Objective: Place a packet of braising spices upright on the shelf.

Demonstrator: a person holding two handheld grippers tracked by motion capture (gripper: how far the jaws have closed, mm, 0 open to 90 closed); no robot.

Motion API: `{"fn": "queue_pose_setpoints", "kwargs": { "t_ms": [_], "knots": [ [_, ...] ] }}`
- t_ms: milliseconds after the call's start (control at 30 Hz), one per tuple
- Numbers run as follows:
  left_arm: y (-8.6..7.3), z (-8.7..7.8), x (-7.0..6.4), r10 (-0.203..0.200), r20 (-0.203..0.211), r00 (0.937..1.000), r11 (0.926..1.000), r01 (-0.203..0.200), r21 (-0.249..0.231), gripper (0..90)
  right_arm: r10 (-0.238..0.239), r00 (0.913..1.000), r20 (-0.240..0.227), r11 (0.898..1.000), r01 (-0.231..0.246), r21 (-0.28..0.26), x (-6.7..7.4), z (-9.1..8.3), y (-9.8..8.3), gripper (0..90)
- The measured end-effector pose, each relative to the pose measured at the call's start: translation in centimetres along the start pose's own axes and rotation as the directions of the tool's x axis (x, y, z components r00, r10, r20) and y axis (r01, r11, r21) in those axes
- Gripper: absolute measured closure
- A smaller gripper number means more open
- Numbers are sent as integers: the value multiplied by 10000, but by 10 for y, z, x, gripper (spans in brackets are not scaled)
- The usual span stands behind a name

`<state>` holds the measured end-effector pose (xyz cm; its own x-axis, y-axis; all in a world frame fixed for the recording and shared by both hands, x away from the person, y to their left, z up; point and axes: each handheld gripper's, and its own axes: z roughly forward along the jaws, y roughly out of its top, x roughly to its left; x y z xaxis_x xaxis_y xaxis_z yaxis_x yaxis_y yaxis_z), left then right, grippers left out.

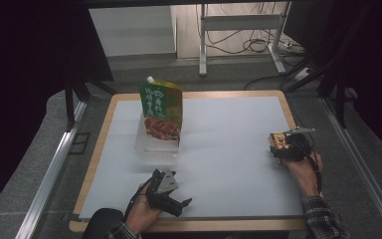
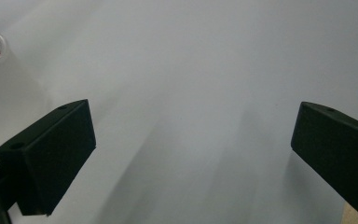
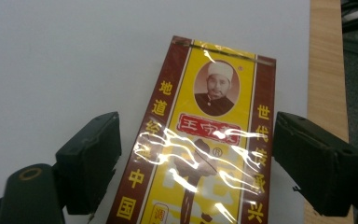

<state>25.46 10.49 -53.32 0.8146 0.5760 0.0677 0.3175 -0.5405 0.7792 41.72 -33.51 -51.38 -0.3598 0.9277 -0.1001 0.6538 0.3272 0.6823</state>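
Left gripper (image 1: 179,201), at the lower left of the high view, rests idle with jaws spread wide over bare white mat. Right gripper (image 3: 196,158), at the right edge, straddles the yellow-and-maroon box (image 3: 205,140) with jaws wide, apparently about to grasp; closing squarely comes next. Its own view reveals gaps beside both pads, hidden from above.

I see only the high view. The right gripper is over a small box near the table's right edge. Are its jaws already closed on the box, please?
Observer: No. In the right gripper view the right gripper stands open, with the yellow and dark red box between its jaws; a gap shows on each side.
Operator: And is the left one holding something?
Observer: Nothing. In the left gripper view the left gripper is wide open over the bare white mat.
Operator: Is the box wrapped?
Observer: Yes, glossy clear film covers it and catches the light.
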Motion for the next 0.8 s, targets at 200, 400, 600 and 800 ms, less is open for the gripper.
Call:
{"fn": "queue_pose_setpoints", "kwargs": {
  "t_ms": [200,400,600,800],
  "knots": [
    [0,0,0,13,4,10000,10000,-13,16,0,477,9988,-51,9983,-475,336,-1,0,-1,261],
    [0,0,0,24,5,10000,10000,-24,3,0,863,9963,-32,9949,-860,531,-1,-4,0,314],
    [0,-1,0,18,-24,10000,10000,-18,-44,0,853,9961,-218,9962,-849,183,0,-13,3,316],
    [0,-1,0,33,-59,10000,10000,-33,-91,0,159,9984,-548,9999,-158,31,14,-21,3,316]
  ]
}}
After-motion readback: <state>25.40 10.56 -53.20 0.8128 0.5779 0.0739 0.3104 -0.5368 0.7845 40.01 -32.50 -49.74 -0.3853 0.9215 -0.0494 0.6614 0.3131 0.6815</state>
